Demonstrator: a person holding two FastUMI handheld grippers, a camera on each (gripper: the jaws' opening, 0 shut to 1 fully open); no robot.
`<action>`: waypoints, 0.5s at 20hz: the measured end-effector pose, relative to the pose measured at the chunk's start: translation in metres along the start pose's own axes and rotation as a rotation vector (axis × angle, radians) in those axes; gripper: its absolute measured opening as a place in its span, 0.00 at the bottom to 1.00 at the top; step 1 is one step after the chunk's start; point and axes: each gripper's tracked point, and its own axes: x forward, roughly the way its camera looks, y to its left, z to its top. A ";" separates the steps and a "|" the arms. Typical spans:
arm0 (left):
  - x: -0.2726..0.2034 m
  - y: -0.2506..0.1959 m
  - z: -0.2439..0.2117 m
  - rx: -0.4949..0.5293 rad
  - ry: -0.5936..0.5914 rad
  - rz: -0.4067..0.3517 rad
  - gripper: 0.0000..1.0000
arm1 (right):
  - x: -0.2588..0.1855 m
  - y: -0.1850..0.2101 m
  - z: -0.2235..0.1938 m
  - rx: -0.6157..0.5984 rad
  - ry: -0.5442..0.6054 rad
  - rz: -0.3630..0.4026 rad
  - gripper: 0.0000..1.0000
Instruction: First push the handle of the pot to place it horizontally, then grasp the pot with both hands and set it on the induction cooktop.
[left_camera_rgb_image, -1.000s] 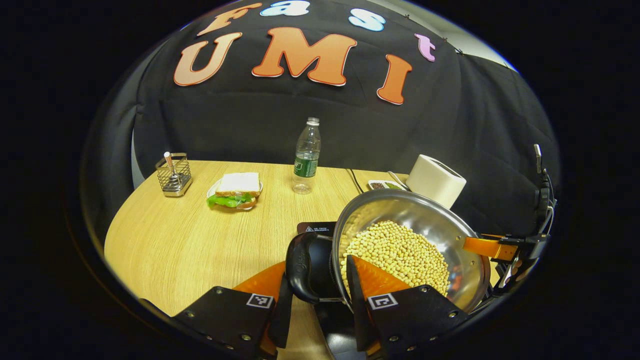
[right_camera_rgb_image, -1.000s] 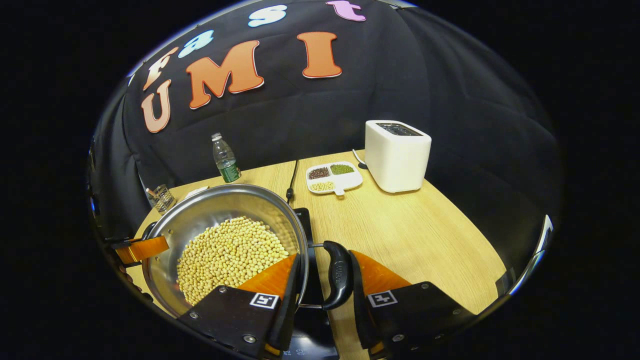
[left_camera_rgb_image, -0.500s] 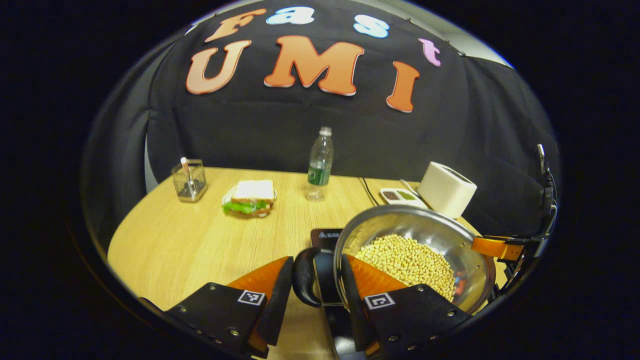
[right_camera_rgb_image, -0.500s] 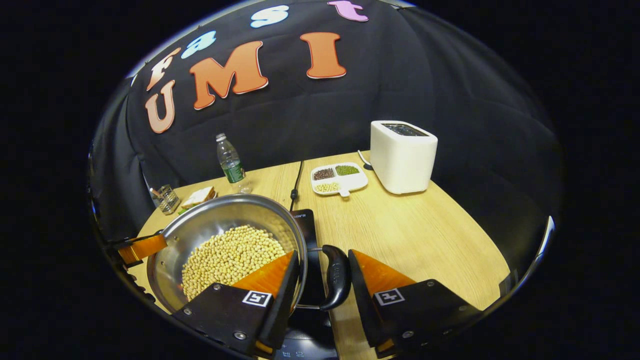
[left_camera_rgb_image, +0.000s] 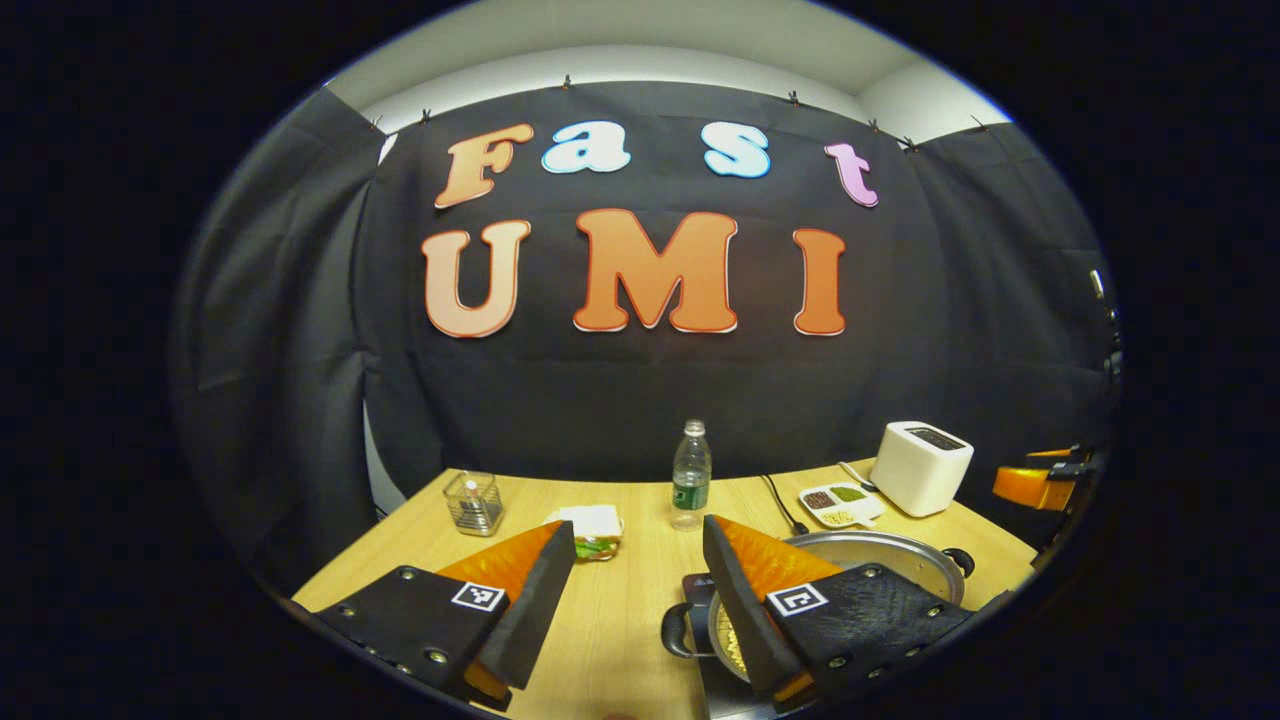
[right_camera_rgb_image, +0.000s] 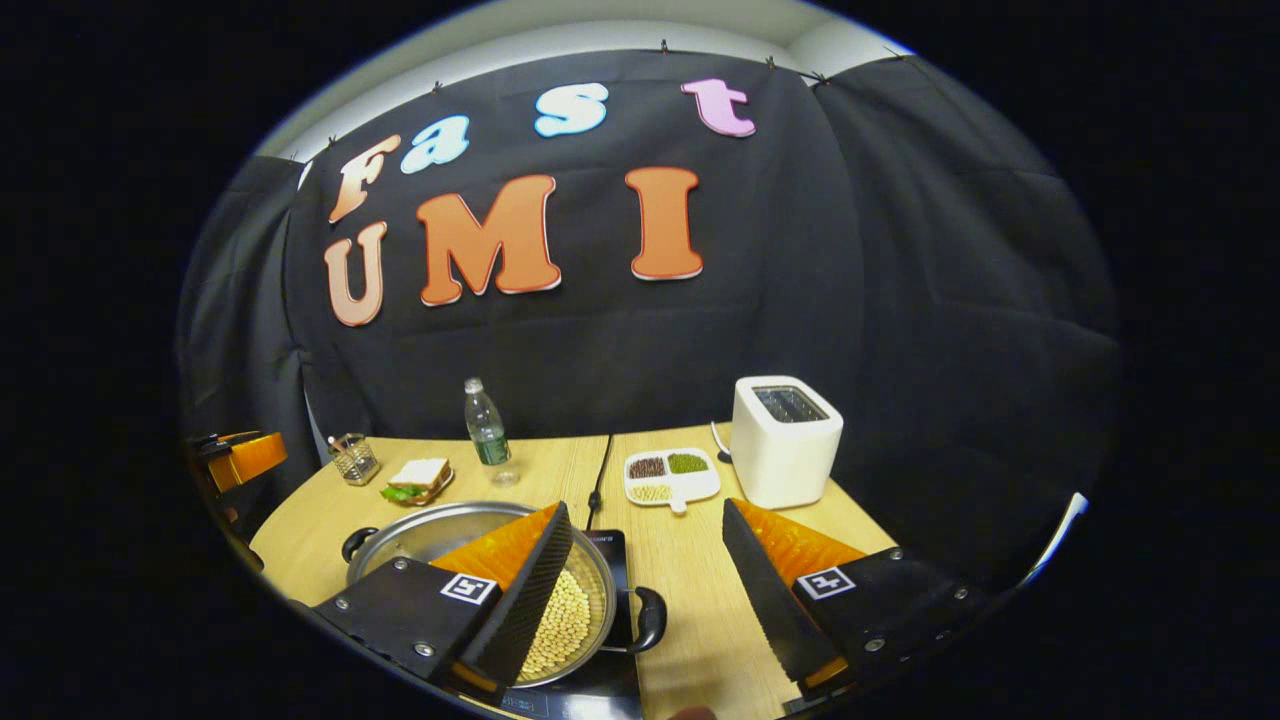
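Resting on the induction cooktop (right_camera_rgb_image: 610, 610), the pot (right_camera_rgb_image: 480, 535) sits level with its two side handles out to either side, which looks like the placement the task asks for. Both tools hang above it with jaws wide apart and nothing between them: the left tool (left_camera_rgb_image: 635, 610) over the pot's left handle (left_camera_rgb_image: 675, 630), the right tool (right_camera_rgb_image: 645, 590) over its right handle (right_camera_rgb_image: 650, 618) (soybeans show inside the pot). Half a second ago each tool straddled its handle low at the rim; now both have lifted clear and drawn back, so the pot looks smaller. Behind the pot on the table (right_camera_rgb_image: 690, 600) stand a bottle (right_camera_rgb_image: 487, 425) and a toaster (right_camera_rgb_image: 785, 440).
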 end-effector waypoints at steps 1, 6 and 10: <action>-0.006 0.006 0.012 0.010 -0.018 0.017 0.80 | -0.008 -0.005 0.016 -0.002 -0.036 -0.002 0.94; -0.037 0.021 0.064 0.043 -0.108 0.068 0.77 | -0.047 -0.020 0.077 -0.004 -0.167 0.009 0.94; -0.056 0.048 0.090 0.018 -0.154 0.111 0.77 | -0.076 -0.036 0.096 0.016 -0.219 -0.002 0.93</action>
